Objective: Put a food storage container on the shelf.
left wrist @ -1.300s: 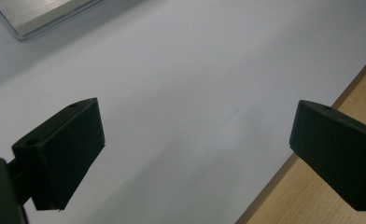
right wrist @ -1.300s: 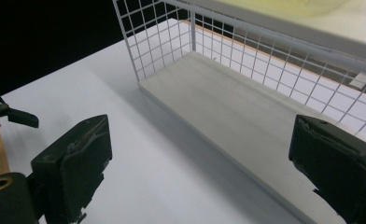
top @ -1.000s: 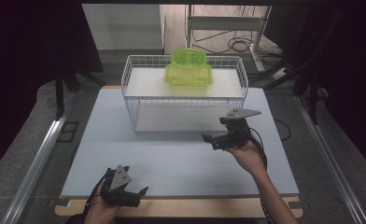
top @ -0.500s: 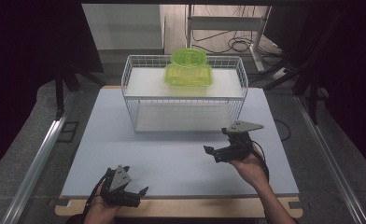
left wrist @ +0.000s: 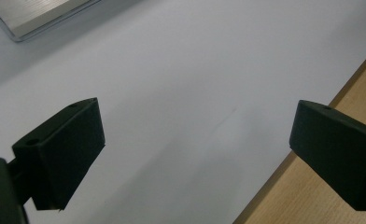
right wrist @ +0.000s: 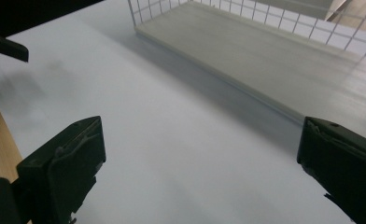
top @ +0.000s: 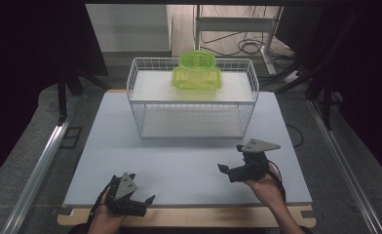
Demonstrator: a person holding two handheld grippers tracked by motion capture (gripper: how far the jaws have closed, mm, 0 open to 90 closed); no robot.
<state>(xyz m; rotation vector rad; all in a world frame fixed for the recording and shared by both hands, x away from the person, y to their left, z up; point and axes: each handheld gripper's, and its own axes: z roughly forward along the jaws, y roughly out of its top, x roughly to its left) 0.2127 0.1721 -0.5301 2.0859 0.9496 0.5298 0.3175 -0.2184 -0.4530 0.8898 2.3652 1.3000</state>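
The container (top: 197,73) sits on the wire rack's (top: 193,103) upper shelf, at the mat's (top: 179,161) far end.

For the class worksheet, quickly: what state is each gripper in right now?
Left gripper: open, jaws wide apart, holding nothing.
Right gripper: open, jaws wide apart, holding nothing.

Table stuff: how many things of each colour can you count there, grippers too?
Green: 1, the see-through green plastic box on top of the rack.
White: 1, the wire rack at the far side of the table.
Black: 2, the left gripper and the right gripper, both open and holding nothing.
Total: 4.
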